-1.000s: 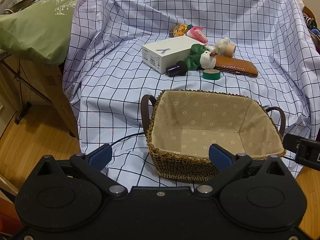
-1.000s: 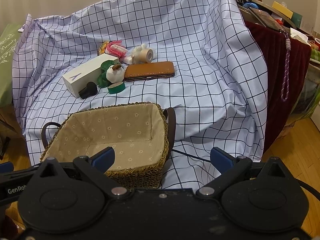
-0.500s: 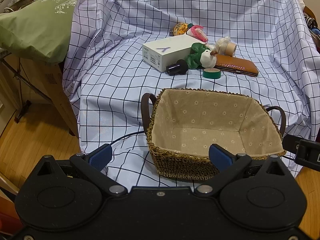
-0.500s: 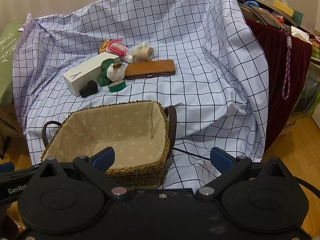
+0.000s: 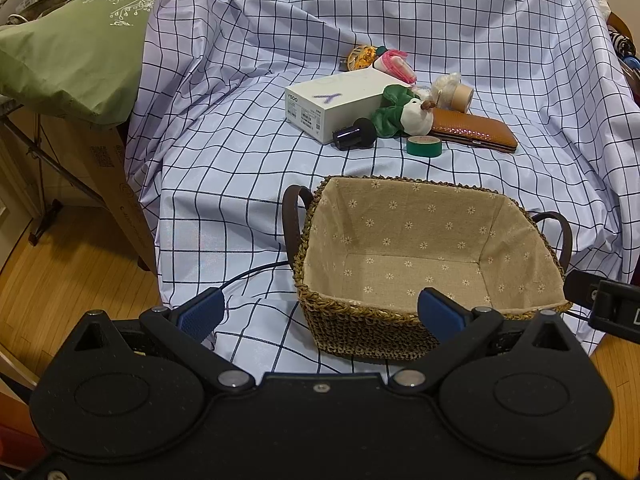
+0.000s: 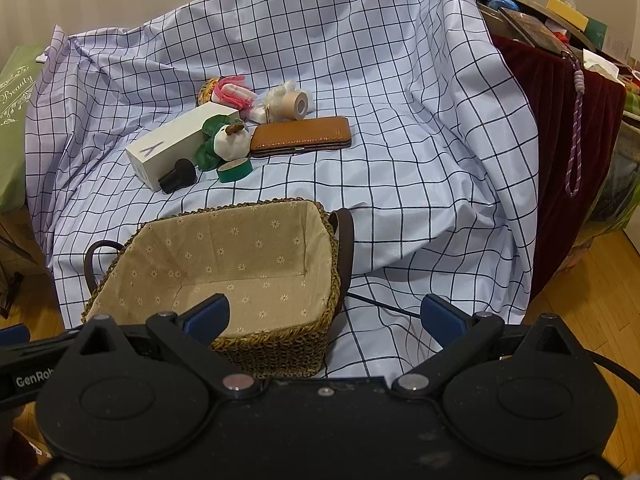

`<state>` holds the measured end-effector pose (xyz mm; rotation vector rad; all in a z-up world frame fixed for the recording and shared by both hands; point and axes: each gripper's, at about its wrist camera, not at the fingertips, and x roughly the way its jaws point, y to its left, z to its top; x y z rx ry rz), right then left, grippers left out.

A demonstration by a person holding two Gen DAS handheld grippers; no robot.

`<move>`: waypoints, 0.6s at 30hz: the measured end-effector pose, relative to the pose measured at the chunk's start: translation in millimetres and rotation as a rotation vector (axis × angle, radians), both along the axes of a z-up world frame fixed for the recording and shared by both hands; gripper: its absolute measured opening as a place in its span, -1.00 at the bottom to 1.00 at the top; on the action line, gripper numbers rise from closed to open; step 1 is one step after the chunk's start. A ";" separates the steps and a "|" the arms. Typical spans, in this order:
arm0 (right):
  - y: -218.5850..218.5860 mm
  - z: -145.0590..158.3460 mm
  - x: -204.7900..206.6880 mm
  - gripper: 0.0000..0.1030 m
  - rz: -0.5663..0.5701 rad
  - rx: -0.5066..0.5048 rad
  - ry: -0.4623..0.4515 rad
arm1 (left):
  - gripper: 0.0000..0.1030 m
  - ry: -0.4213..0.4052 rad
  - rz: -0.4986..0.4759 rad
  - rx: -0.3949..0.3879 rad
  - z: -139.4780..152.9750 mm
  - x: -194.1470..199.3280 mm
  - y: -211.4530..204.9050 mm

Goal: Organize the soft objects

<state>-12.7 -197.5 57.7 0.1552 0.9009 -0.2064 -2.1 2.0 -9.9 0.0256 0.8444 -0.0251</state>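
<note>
Both grippers have crept slightly forward, left gripper (image 5: 320, 312) and right gripper (image 6: 326, 314) fingers spread and empty; reach past the basket (image 5: 376, 316) for the plush toy (image 5: 404, 114) squarely.

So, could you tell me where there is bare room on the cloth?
Bare cloth lies left of the basket and the white box, and right of the wallet. It is crowded around the plush toy.

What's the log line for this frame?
phase: pre-grasp | left tongs: open | right tongs: open | basket: empty | plush: on cloth
</note>
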 end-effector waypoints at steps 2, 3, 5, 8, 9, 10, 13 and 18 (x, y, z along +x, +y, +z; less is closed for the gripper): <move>0.3 -0.2 -0.3 0.98 0.000 0.001 0.001 | 0.94 0.000 0.000 0.000 -0.7 -0.8 0.0; 0.4 -0.4 -0.4 0.98 0.000 0.001 0.002 | 0.94 0.000 0.000 0.000 0.1 0.1 0.1; -0.1 -0.5 0.0 0.98 0.000 0.002 0.003 | 0.94 0.001 0.000 0.000 -0.6 -0.6 0.1; 0.0 -0.6 -0.1 0.98 0.000 0.003 0.003 | 0.94 0.002 0.000 -0.001 0.0 -0.2 0.1; 0.0 -0.8 0.3 0.98 0.000 0.004 0.005 | 0.94 0.003 0.001 -0.001 -0.7 -1.1 0.0; 0.0 -0.8 0.3 0.98 0.000 0.004 0.005 | 0.94 0.002 0.001 -0.001 -0.3 -0.6 0.0; -0.4 -0.9 0.6 0.98 0.001 0.010 0.011 | 0.94 0.003 0.000 -0.001 -0.7 -1.0 -0.1; -0.5 -0.9 1.4 0.98 0.000 0.014 0.016 | 0.94 0.005 0.001 -0.002 -0.9 -0.9 -0.2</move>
